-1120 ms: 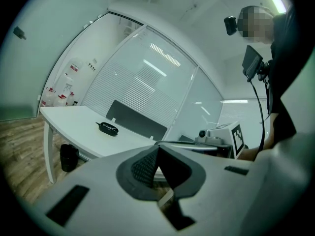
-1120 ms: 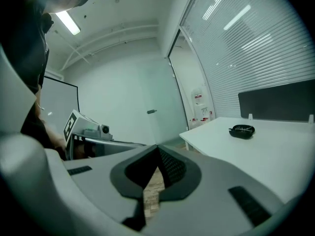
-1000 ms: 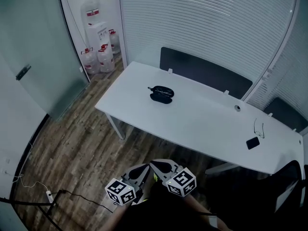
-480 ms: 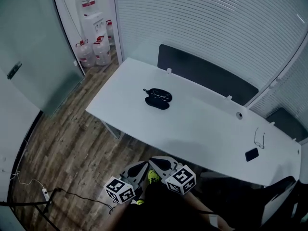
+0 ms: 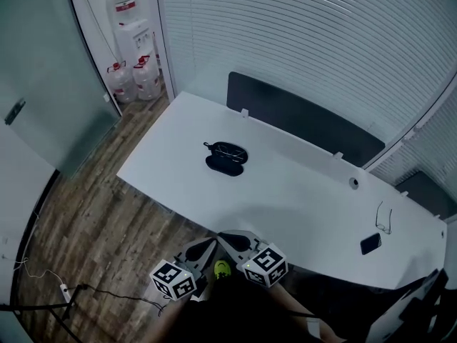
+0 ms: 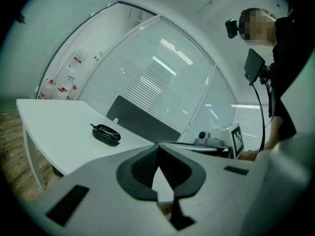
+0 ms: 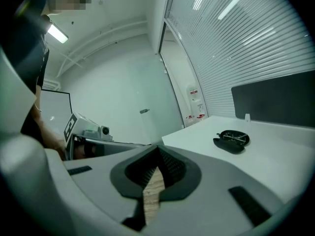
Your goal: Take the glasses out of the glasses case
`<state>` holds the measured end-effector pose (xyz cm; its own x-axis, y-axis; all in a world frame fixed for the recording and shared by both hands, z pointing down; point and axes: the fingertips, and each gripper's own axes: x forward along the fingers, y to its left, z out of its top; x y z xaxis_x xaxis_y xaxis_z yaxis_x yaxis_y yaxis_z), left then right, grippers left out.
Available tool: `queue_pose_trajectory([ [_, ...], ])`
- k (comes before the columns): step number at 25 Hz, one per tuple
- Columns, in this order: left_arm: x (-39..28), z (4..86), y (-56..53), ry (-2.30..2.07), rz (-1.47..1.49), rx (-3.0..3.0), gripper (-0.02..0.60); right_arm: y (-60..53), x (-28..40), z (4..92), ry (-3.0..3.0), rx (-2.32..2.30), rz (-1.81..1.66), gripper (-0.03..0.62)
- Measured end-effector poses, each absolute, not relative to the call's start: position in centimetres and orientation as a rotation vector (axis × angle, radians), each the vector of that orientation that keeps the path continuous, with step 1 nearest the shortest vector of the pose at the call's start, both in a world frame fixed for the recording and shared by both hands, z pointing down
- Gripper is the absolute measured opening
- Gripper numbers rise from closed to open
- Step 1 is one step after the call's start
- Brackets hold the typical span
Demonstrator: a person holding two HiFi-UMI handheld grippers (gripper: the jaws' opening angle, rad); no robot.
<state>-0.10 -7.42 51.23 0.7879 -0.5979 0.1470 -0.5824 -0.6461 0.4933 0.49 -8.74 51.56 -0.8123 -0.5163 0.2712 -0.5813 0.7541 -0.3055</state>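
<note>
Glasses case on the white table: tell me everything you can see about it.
The glasses case is a dark, oval clamshell, lying open on the white table, toward its left end in the head view. Thin-framed glasses rest in the half farther from the person. Only the table and glasses touch it.

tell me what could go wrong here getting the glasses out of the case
The left gripper and right gripper are both shut; arriving that way could knock the thin glasses.
The open glasses case lies loose on the table, so a one-sided pull may drag it.
A second pair by the phone could be taken by mistake.
</note>
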Motion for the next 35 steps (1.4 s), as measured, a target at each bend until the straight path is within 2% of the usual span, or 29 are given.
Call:
queue_pose_trajectory([
  [27,2.2,52.1,-12.2,-0.819,-0.045,2.455,0.009,-13.5,2.9,52.5,-2.791,0.937,0.684,0.016],
  [35,3.0,51.1,-16.0,-0.738,-0.038,2.543,0.009,-17.8,3.9,52.3,-2.754,1.031,0.604,0.017],
])
